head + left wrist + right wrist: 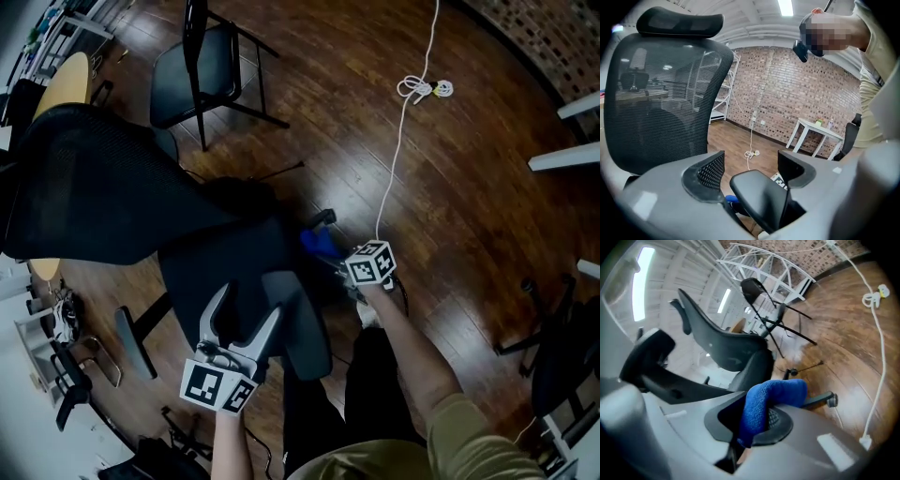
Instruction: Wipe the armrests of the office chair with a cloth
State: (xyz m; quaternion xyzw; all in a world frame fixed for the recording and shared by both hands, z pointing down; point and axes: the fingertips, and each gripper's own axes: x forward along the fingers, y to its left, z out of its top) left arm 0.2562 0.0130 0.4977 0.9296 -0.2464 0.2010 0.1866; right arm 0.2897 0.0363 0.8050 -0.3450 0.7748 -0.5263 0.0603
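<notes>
The black office chair stands left of centre, with its mesh back and seat. Its near armrest pad lies just right of my left gripper. In the left gripper view that armrest pad shows between the spread jaws of the left gripper, close to the right jaw; it is open. My right gripper is shut on a blue cloth beside the seat's right edge. The blue cloth hangs folded from the right gripper. The far armrest sits at the lower left.
A black folding chair stands behind the office chair. A white cable runs over the wooden floor to the right. White table legs and another chair base are at the right edge. A person's legs are below me.
</notes>
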